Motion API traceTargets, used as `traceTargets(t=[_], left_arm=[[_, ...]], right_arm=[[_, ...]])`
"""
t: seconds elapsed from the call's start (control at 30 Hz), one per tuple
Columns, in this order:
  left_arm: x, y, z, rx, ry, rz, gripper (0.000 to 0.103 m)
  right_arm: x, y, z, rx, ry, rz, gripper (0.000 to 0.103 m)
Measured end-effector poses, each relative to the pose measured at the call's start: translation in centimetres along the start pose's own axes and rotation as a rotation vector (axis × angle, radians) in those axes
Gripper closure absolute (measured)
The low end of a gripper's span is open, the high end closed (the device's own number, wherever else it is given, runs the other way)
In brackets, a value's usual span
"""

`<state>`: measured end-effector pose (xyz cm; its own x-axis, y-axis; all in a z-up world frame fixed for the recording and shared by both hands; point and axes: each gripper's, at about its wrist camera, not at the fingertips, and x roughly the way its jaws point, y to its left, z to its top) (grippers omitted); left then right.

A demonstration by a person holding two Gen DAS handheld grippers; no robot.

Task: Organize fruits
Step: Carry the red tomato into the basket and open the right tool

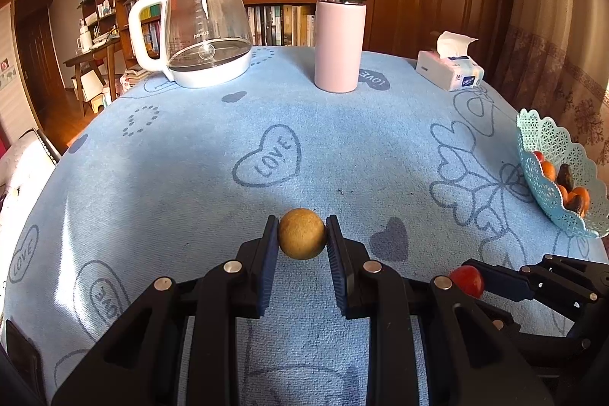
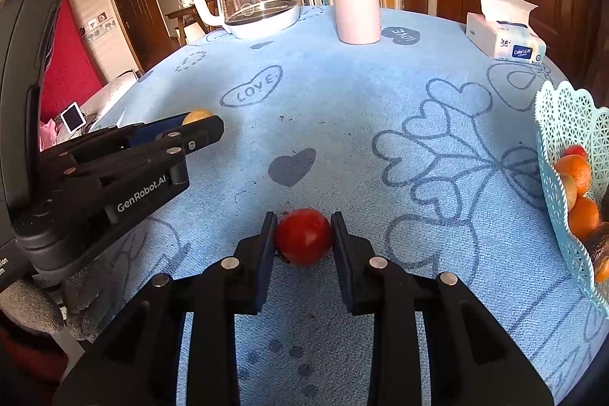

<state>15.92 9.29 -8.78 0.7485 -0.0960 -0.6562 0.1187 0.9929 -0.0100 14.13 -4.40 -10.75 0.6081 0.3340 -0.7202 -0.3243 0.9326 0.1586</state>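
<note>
Left gripper (image 1: 302, 234) clamped on a tan round fruit (image 1: 302, 234), lower centre of its view, pads pressing both sides, fruit low over the blue cloth of the bench (image 1: 266, 101). Right gripper (image 2: 303, 236) closed on a red fruit (image 2: 303, 236), also lower centre of its view, at cloth level. Lacy teal basket (image 2: 563, 124) at the right edge holds orange, red and dark fruit. Along the top of frame: glass kettle (image 1: 207, 29), pink flask (image 1: 340, 33), tissue box (image 1: 449, 71). Each gripper shows in the other's view.
</note>
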Motion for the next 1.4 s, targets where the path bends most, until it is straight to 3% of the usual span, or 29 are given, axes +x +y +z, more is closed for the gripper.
traceTargets(t=[0.57, 1.0, 1.4], left_arm=[[0.0, 0.0, 0.0, 0.000, 0.000, 0.001, 0.078], [0.0, -0.2, -0.1, 0.009, 0.001, 0.004, 0.078], [0.2, -0.5, -0.2, 0.025, 0.008, 0.001, 0.078]], right_arm=[[-3.9, -3.8, 1.2, 0.130, -0.135, -0.027, 0.074], [-8.4, -10.1, 1.7, 0.302, -0.259, -0.132, 0.074], [-10.2, -17.1, 0.6, 0.462, -0.280, -0.249, 0.074]])
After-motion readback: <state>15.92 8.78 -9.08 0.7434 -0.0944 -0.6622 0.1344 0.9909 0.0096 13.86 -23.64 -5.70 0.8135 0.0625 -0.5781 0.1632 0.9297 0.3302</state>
